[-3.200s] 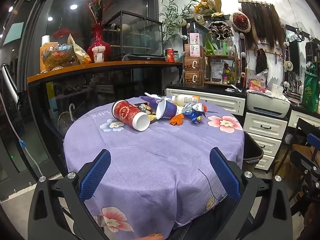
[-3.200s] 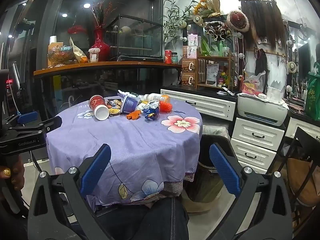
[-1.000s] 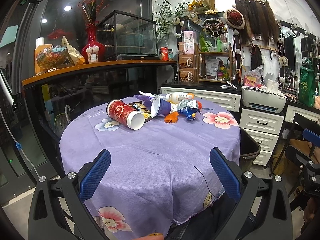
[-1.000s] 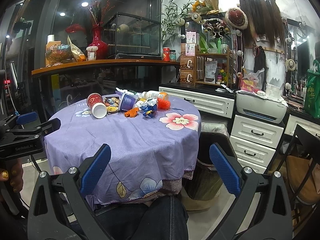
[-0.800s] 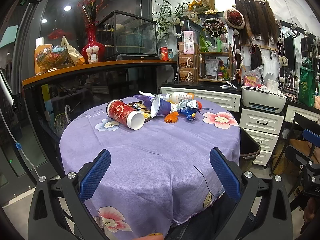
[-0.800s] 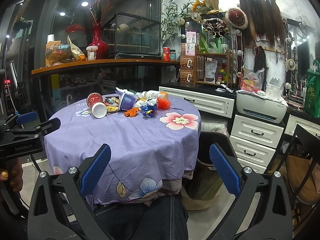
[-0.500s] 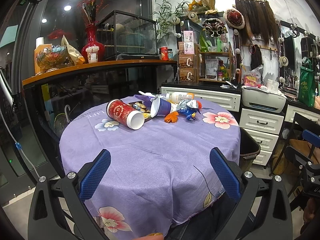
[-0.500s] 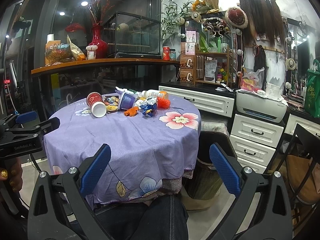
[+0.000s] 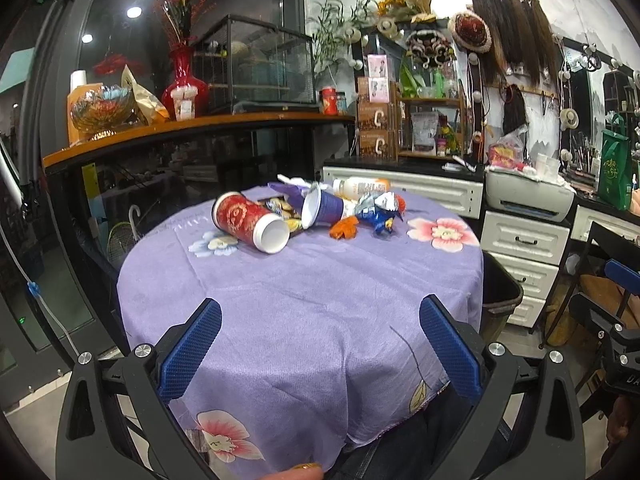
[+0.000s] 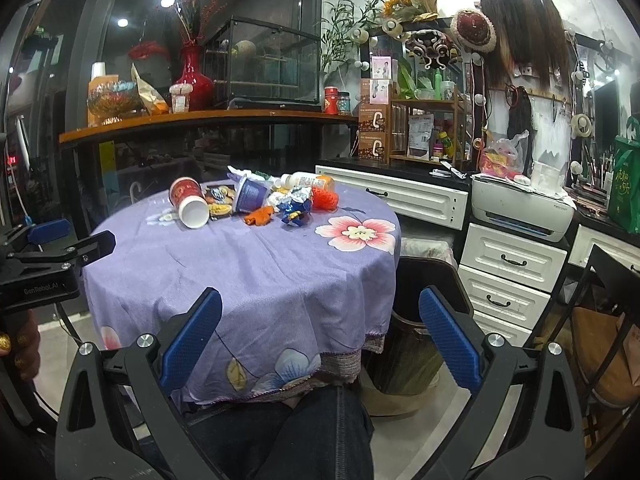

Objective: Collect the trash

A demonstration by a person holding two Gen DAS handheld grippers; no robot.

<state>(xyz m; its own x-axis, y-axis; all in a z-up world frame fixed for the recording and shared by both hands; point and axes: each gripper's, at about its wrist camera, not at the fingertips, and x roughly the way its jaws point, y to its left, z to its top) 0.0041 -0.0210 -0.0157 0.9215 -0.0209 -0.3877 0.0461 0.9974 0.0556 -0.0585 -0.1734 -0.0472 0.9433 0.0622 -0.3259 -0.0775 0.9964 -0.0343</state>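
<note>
A heap of trash lies at the far side of a round table under a purple flowered cloth (image 9: 304,304) (image 10: 260,272). In it are a red paper cup on its side (image 9: 250,222) (image 10: 188,198), a blue cup on its side (image 9: 322,212) (image 10: 249,196), an orange scrap (image 9: 344,227) (image 10: 260,215), a blue-and-silver foil wrapper (image 9: 378,210) (image 10: 295,205), a white bottle (image 9: 360,187) (image 10: 306,180) and a red-orange piece (image 10: 325,199). My left gripper (image 9: 320,344) is open, low over the table's near edge. My right gripper (image 10: 320,344) is open, held off the table's near right side.
A dark waste bin (image 10: 424,320) (image 9: 500,292) stands on the floor right of the table. White drawers (image 10: 512,276) with a printer (image 10: 524,208) line the right wall. A glass counter with a wooden top (image 9: 192,124) is behind. A person's leg (image 10: 316,436) is below.
Over the last second almost nothing has moved. Since 3.2 s ago both views have drifted slightly, with the table sitting a little further left; both grippers stayed open.
</note>
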